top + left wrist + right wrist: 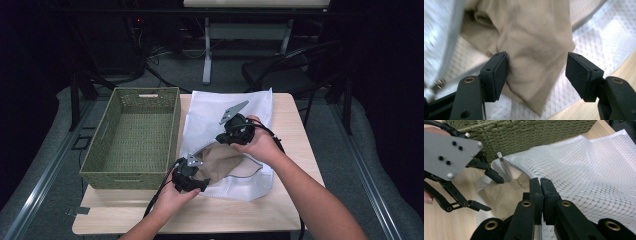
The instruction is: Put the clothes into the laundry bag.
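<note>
Straddling the beige cloth (534, 50) with my left fingers (496, 75) spread and not pressing it, I see it run lengthwise out of the white mesh bag (235, 107) toward me. Beyond that bag's mouth, my right fingers (541, 195) are clamped together on its zipper edge. The left hand (172, 195) is nearer the cloth's free end on the worktop (295, 130).
</note>
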Tool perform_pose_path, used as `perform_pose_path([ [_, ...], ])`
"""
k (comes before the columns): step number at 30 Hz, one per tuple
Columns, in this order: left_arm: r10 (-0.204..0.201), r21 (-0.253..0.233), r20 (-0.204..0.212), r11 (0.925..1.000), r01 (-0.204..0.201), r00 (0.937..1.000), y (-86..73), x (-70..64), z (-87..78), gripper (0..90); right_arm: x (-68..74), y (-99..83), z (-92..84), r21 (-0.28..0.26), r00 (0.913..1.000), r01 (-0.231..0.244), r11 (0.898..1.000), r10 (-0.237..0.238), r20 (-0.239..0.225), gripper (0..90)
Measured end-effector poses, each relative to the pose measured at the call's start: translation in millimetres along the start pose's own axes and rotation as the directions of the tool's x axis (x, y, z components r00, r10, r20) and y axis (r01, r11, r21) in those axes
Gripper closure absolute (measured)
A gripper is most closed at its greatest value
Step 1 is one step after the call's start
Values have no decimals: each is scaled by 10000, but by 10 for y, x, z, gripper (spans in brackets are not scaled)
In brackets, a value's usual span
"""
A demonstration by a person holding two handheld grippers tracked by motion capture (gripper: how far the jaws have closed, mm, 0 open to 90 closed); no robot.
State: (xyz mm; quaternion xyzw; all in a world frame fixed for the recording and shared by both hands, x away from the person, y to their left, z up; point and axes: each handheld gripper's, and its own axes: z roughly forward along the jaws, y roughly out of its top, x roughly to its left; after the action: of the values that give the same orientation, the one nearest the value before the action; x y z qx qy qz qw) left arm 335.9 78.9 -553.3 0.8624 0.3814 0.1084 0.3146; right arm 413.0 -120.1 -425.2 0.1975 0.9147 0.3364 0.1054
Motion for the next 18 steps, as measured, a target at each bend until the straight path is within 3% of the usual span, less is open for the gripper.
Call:
perform_pose_path([
  [6,261,439,-259,9987,-249,9993,-76,-18,69,379,5,-8,-1,-23,10000,-64,10000,64,4,887],
  [9,424,534,-264,9977,-409,9988,-101,-21,79,497,-2,-24,4,19,10000,-40,10000,40,-29,887],
  [16,186,392,180,9990,-193,9997,-91,-15,43,824,0,-37,6,-35,10000,-83,10000,83,-34,887],
  [18,195,278,283,9994,-203,9994,-72,-24,25,853,0,-37,3,-59,9999,-102,9999,101,-48,887],
])
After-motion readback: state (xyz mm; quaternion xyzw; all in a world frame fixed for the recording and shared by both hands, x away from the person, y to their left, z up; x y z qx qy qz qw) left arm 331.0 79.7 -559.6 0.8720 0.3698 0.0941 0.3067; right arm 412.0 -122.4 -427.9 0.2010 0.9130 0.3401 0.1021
